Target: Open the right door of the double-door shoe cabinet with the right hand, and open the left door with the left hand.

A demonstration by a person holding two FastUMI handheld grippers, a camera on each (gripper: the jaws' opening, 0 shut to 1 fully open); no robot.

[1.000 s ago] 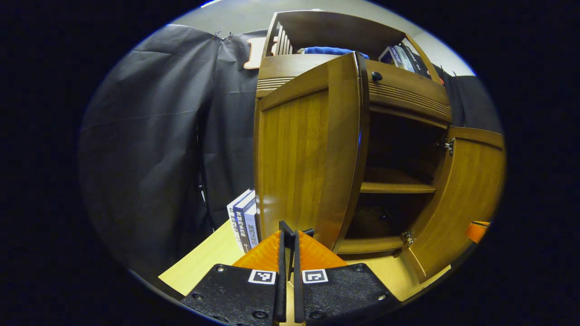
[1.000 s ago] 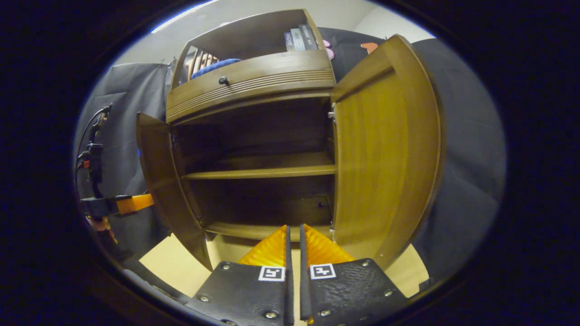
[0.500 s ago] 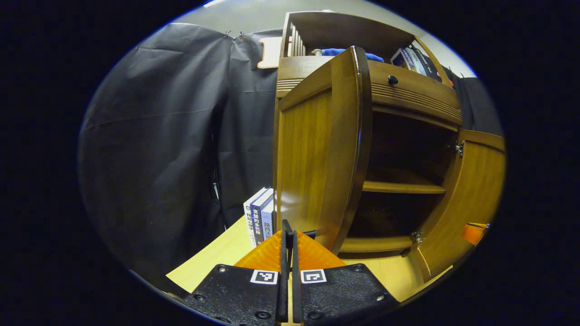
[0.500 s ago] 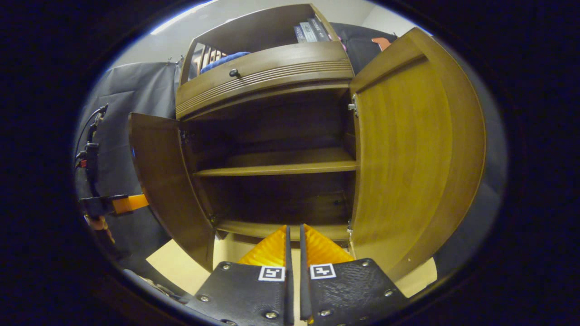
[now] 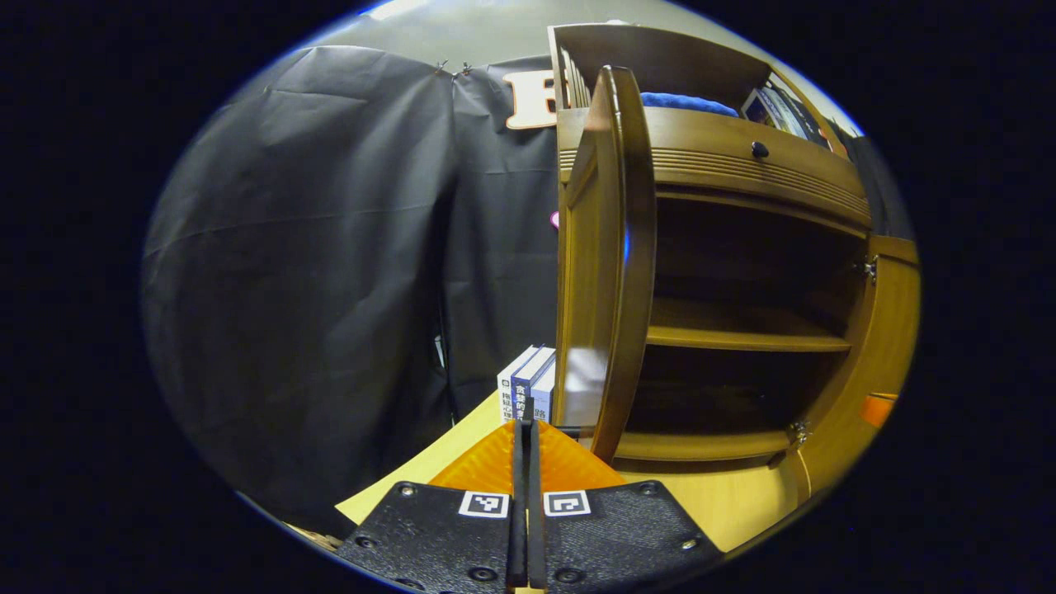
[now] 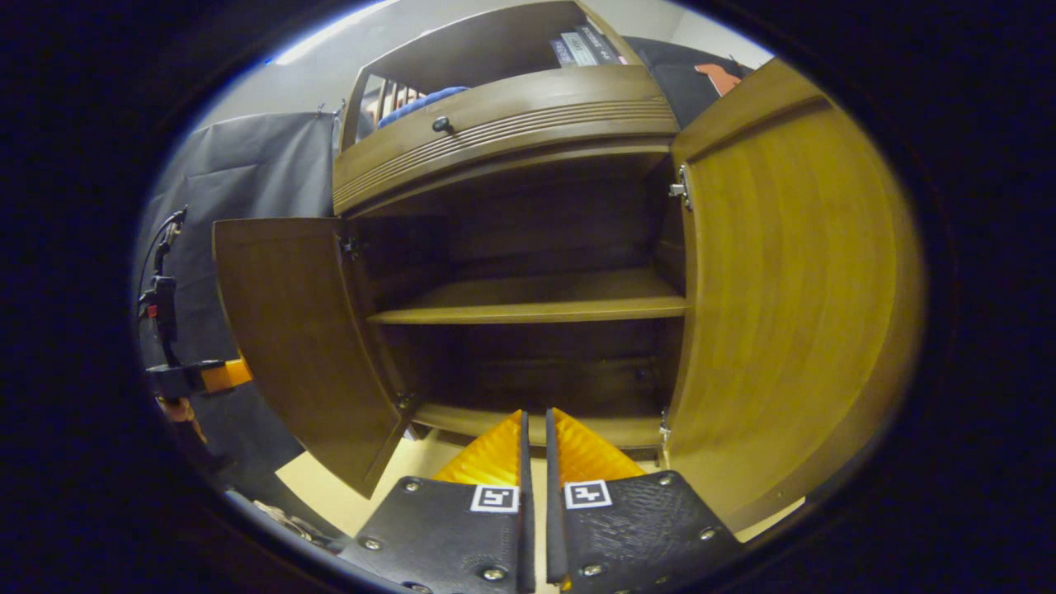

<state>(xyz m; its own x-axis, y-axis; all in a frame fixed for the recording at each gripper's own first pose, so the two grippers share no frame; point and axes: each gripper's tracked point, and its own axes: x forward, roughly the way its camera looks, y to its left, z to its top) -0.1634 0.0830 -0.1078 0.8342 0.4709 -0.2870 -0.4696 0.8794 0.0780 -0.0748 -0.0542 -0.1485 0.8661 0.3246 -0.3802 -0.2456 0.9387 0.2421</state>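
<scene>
books (image 5: 528, 381): right part hidden behind left door (image 5: 606, 264)
right door (image 6: 792, 313): outer edge cut off
cabinet bottom compartment (image 6: 536, 375): too dark to tell

Black cloth (image 5: 313, 247) hangs in creased folds as the booth's wall, pinned at the top beneath a pale grey-white wall (image 5: 478, 29), while a light wooden tabletop (image 5: 718, 511) runs below and a few books (image 5: 528, 384) stand upright against the cloth under dim, warm light.

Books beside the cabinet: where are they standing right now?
In the left gripper view, the books stand upright on the tabletop, just left of the open left door.
</scene>
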